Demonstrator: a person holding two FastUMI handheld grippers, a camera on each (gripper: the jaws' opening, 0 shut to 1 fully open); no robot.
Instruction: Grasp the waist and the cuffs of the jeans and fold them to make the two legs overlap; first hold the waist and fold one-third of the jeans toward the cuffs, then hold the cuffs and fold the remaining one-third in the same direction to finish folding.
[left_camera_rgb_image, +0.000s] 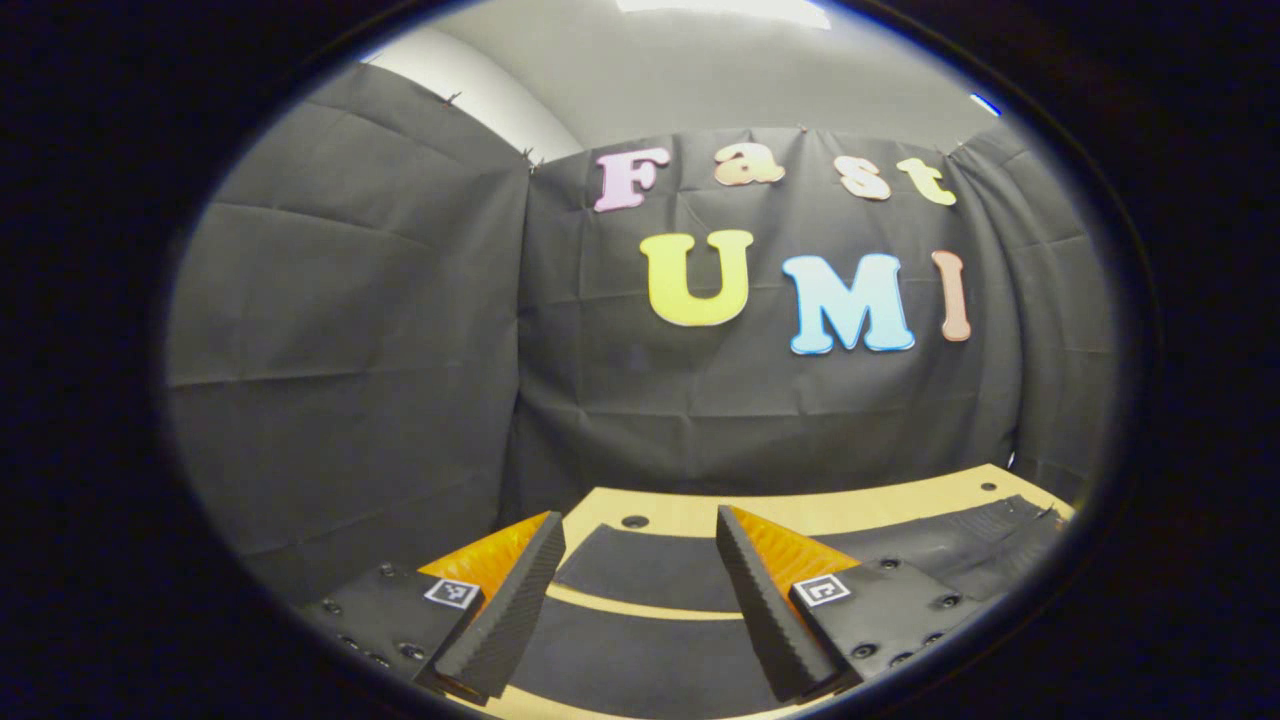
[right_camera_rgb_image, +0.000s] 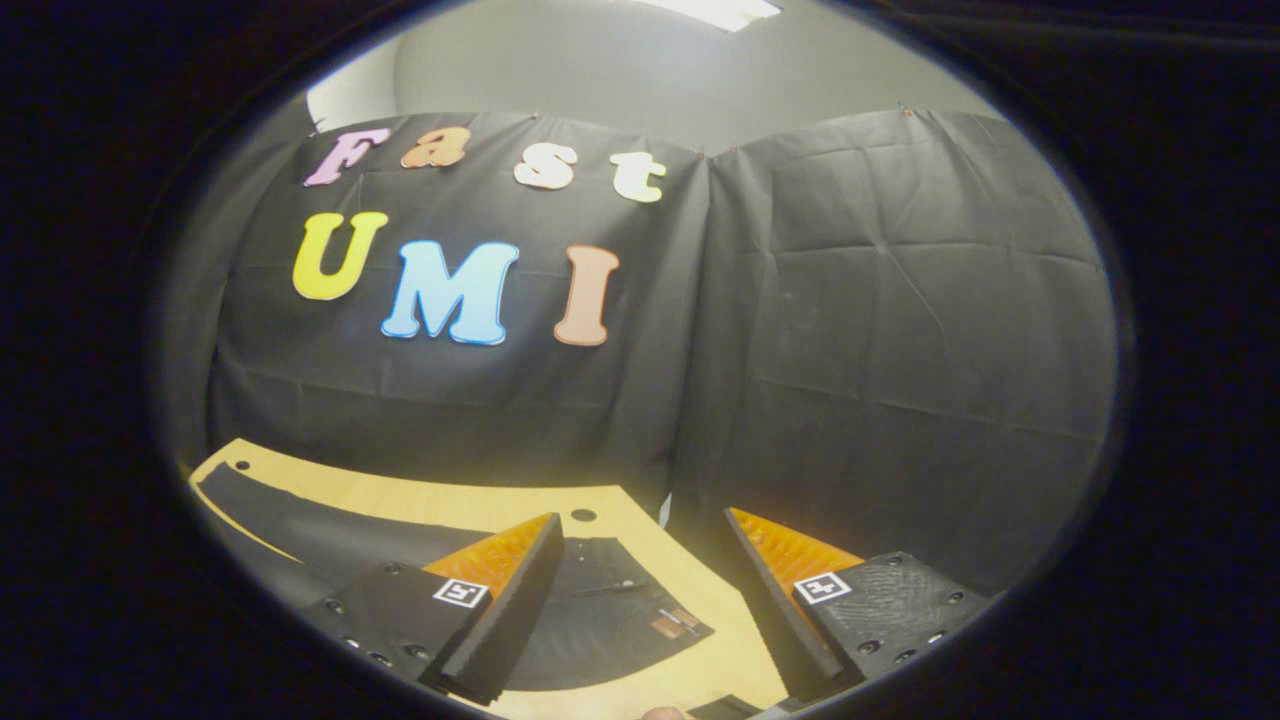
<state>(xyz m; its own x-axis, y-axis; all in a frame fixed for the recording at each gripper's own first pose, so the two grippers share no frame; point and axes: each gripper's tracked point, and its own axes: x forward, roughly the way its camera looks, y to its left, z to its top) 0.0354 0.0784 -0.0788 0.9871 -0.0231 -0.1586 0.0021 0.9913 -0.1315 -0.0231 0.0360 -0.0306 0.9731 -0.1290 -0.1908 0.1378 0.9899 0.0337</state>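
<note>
On the wooden table (left_camera_rgb_image: 800, 510), dark jeans (left_camera_rgb_image: 650, 570) spread flat, legs apart.

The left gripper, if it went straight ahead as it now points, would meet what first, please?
Probably the jeans lying on the table ahead of the open left gripper; beyond hangs the black cloth wall. Depth is unclear.

One pair of jeans (left_camera_rgb_image: 650, 570), apparently; one table (left_camera_rgb_image: 800, 510).

I find my right tool (right_camera_rgb_image: 640, 610) held open above the tabletop (right_camera_rgb_image: 480, 505), dark jeans (right_camera_rgb_image: 600, 625) (waist end) lying flat below it.
</note>
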